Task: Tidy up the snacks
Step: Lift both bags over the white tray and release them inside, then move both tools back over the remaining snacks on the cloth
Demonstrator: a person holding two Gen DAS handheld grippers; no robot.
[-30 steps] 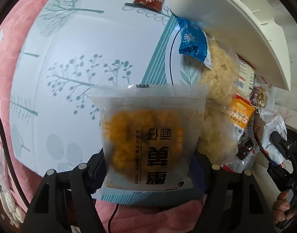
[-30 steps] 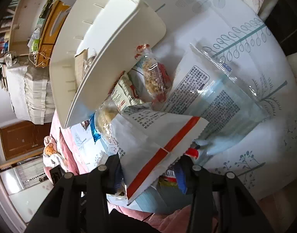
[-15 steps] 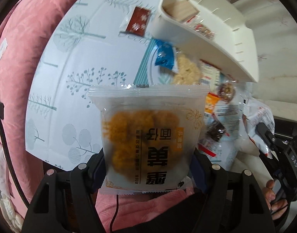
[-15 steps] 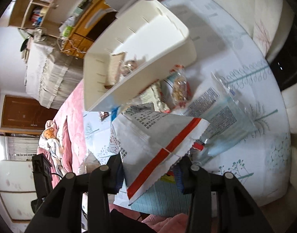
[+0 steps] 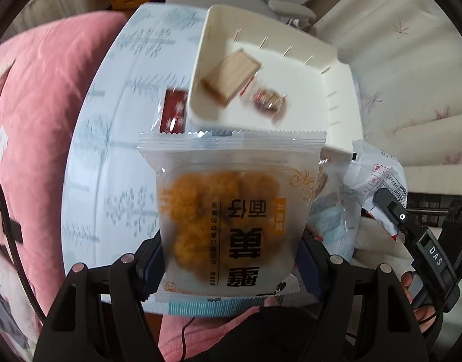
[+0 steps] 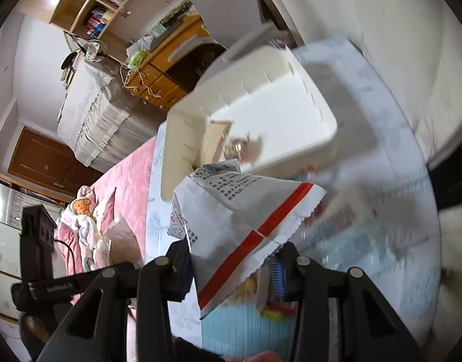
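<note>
Left gripper [image 5: 231,259] clamps bread packet [image 5: 231,211]; right gripper [image 6: 234,264] clamps white pouch [image 6: 243,211].

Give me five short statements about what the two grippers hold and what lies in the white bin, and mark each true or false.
1. The left gripper is clamped on a frosted packet of orange pastries. True.
2. The right gripper is empty. False: it grips a white packet with a red stripe.
3. The white bin holds nothing. False: a tan wafer pack and a small clear-wrapped snack lie in it.
4. A dark red packet lies on the tablecloth beside the bin. True.
5. The print on the pastry packet reads upside down in the left wrist view. True.
</note>
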